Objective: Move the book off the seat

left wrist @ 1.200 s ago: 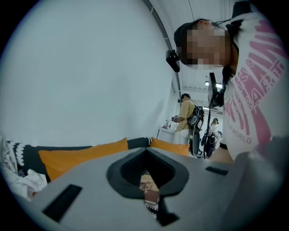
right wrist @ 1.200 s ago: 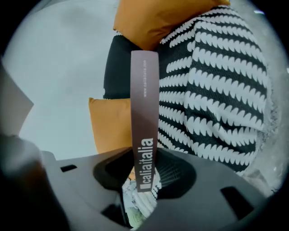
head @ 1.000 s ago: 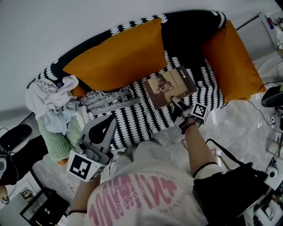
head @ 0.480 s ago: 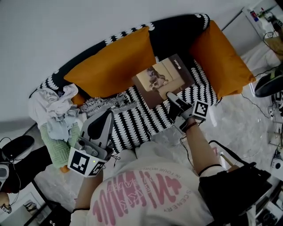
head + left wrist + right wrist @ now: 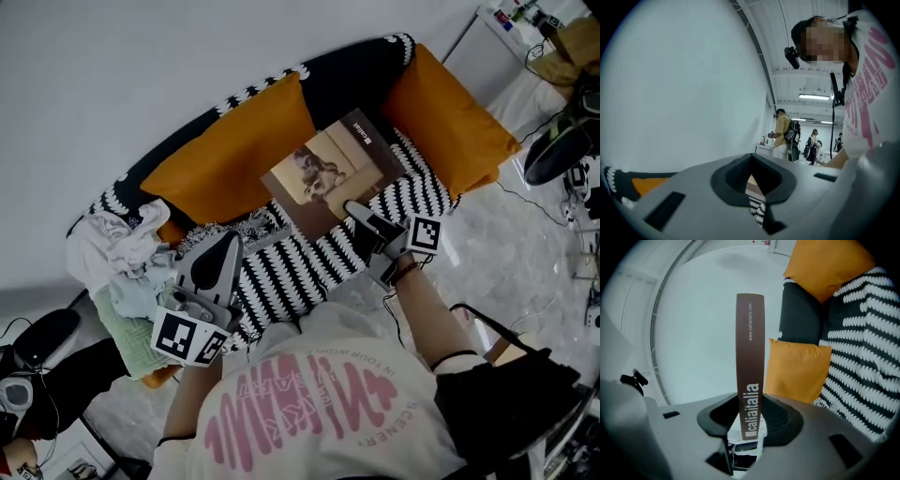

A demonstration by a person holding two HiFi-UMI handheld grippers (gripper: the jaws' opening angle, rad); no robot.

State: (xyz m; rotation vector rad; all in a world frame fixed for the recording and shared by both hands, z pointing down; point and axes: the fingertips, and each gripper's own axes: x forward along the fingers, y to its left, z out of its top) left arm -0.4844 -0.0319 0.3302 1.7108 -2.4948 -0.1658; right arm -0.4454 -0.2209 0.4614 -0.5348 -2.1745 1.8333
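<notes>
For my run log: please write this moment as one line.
right tool: shut on book | book: in the air over sofa seat | left tool: shut, empty

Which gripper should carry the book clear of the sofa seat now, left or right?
Right. The right gripper is shut on the book at its spine, so it only has to carry it away. The left gripper is empty, jaws together, over by the clothes pile and apart from the book.

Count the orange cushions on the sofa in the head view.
2. A large cushion leans on the backrest, left of the book. A second cushion stands at the right end of the sofa. Others may be hidden under the clothes pile.
</notes>
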